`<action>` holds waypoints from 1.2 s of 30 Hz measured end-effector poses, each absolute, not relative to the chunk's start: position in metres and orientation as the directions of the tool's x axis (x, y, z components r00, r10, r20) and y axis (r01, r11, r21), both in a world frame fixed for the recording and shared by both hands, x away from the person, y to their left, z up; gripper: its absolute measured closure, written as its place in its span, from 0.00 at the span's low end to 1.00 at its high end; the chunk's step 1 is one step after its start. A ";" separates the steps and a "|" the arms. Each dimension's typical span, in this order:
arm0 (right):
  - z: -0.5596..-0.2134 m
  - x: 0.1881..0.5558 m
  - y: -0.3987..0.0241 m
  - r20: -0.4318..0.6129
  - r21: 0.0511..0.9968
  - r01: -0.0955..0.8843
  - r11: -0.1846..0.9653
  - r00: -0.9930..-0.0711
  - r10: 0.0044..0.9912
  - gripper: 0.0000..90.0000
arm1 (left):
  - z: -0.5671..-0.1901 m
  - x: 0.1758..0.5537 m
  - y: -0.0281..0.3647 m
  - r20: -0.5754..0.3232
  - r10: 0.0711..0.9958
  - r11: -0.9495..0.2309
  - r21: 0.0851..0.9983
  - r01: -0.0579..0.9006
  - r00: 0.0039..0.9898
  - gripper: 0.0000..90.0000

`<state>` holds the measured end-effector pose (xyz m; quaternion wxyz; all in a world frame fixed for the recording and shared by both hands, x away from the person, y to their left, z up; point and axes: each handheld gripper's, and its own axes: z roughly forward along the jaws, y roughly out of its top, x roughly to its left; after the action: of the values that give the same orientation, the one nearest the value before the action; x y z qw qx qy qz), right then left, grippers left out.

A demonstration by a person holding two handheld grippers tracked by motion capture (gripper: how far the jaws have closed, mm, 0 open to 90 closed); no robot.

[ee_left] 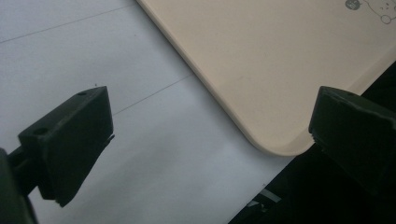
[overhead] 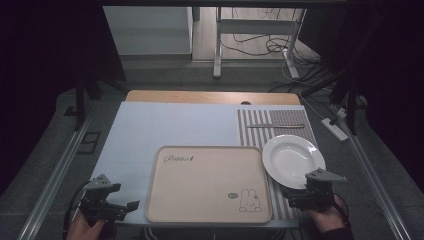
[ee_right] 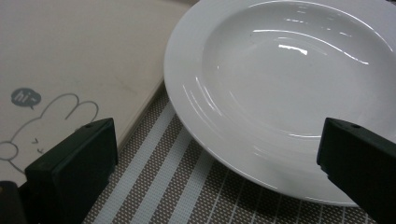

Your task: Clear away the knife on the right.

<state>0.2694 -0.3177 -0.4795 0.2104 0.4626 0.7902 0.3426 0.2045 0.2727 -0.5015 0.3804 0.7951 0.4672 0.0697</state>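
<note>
A wooden counter [overhead: 207, 97] carries a pale blue sheet [overhead: 165, 125] across most of its top. A striped placemat [overhead: 280, 127] lies at three o'clock, and a beige tray [overhead: 207, 185] sits at six o'clock on the sheet, its right edge overlapping the placemat.

The left hand-held gripper [overhead: 131, 206], gripped from below by the person's left hand [overhead: 86, 227], points rightward with its jaws spread wide and nothing between them, while the right hand-held gripper [overhead: 295, 196], held in the right hand [overhead: 327, 218], likewise stands wide open and unloaded.
</note>
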 end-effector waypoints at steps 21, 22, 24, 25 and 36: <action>-0.480 0.269 -0.313 -0.052 0.716 0.587 0.379 -0.497 0.866 0.00 | -0.502 0.205 0.273 -0.249 0.793 -0.276 0.669 0.691 0.557 0.01; -0.480 0.269 -0.312 -0.061 0.712 0.585 0.388 -0.499 0.865 0.00 | -0.502 0.205 0.273 -0.250 0.792 -0.274 0.668 0.691 0.556 0.01; -0.480 0.269 -0.311 -0.071 0.713 0.582 0.392 -0.496 0.865 0.00 | -0.502 0.205 0.273 -0.250 0.792 -0.275 0.668 0.691 0.556 0.01; -0.480 0.269 -0.311 -0.074 0.715 0.579 0.392 -0.495 0.866 0.00 | -0.502 0.205 0.273 -0.250 0.793 -0.275 0.668 0.691 0.556 0.01; -0.478 0.271 -0.308 -0.024 0.751 0.563 0.344 -0.498 0.867 0.00 | -0.502 0.205 0.273 -0.252 0.792 -0.273 0.668 0.692 0.556 0.01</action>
<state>0.2707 -0.3075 -0.4783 0.2159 0.4519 0.7909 0.3516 0.2049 0.2734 -0.5019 0.3815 0.7952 0.4668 0.0654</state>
